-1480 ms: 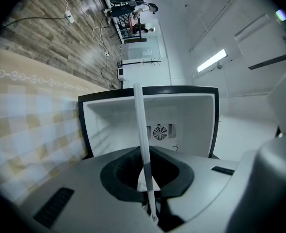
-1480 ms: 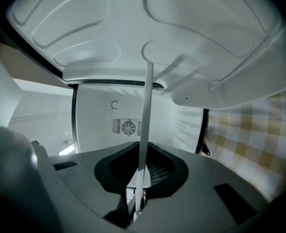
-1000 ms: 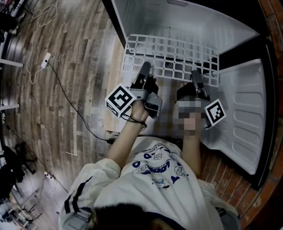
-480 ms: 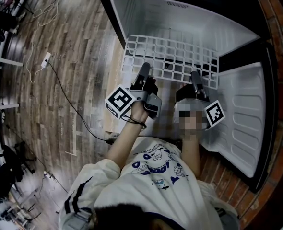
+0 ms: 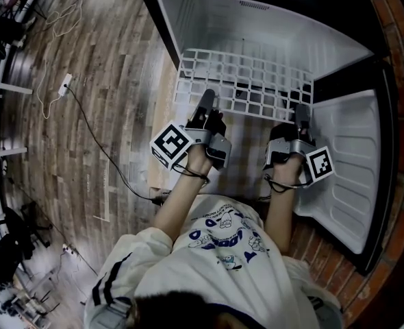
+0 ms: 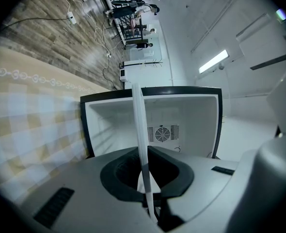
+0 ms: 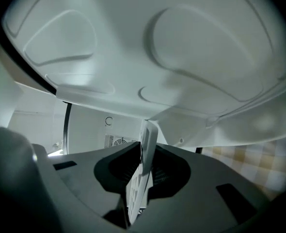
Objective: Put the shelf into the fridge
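Observation:
A white grid shelf (image 5: 243, 84) lies flat at the mouth of the open fridge (image 5: 257, 26), its far edge inside the white cavity. My left gripper (image 5: 207, 102) is shut on the shelf's near left edge; the left gripper view shows the shelf (image 6: 142, 144) edge-on between the jaws. At the near right corner, my right gripper (image 5: 302, 112) is shut on the shelf too, with the shelf (image 7: 142, 178) thin and upright between its jaws.
The fridge door (image 5: 352, 163) stands open at the right, close beside my right gripper. A checked mat (image 5: 164, 125) lies on the wooden floor (image 5: 99, 88) before the fridge. A black cable (image 5: 99, 142) and a white power strip (image 5: 65, 84) lie at the left.
My right gripper has shifted right along the shelf's near edge to its right corner. The left gripper and the shelf have hardly moved.

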### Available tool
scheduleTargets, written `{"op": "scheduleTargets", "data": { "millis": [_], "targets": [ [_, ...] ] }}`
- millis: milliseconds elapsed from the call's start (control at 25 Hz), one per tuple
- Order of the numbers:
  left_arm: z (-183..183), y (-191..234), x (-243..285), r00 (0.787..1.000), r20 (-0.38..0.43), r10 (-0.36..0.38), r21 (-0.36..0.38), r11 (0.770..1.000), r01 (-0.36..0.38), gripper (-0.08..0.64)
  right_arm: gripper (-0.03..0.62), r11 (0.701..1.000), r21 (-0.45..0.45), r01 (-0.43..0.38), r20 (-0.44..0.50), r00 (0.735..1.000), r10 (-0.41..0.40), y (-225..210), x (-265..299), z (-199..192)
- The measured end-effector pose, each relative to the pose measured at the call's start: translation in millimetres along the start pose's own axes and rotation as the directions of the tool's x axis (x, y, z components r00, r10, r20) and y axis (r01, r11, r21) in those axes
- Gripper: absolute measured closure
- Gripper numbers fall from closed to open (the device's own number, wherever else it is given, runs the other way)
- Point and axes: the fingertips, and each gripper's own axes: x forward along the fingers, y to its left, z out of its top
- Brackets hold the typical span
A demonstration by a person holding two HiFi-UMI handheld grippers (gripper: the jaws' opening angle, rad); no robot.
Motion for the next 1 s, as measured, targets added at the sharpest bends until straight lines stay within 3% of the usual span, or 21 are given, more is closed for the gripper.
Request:
{"op": "scheduleTargets", "data": {
  "millis": [280,800,1000],
  "targets": [
    [0,2,1,1.0,-0.003,0.011,-0.006,1.0,-0.011,0.523,0.541,0.998,0.058,0.001,0.011,1.0,-0.002,-3,3,2],
    [1,2,0,1.0,0.003,0.014,-0.005,1.0,-0.014,0.522,0.537,0.994,0.043,0.097,-0.008,0.995,-0.096,-2,3,0],
    [3,-9,-1,1.0,0.017,-0.024,0.016,1.0,0.024,0.522,0.543,0.997,0.051,0.065,-0.009,0.998,-0.065,8,1,1]
  ]
}}
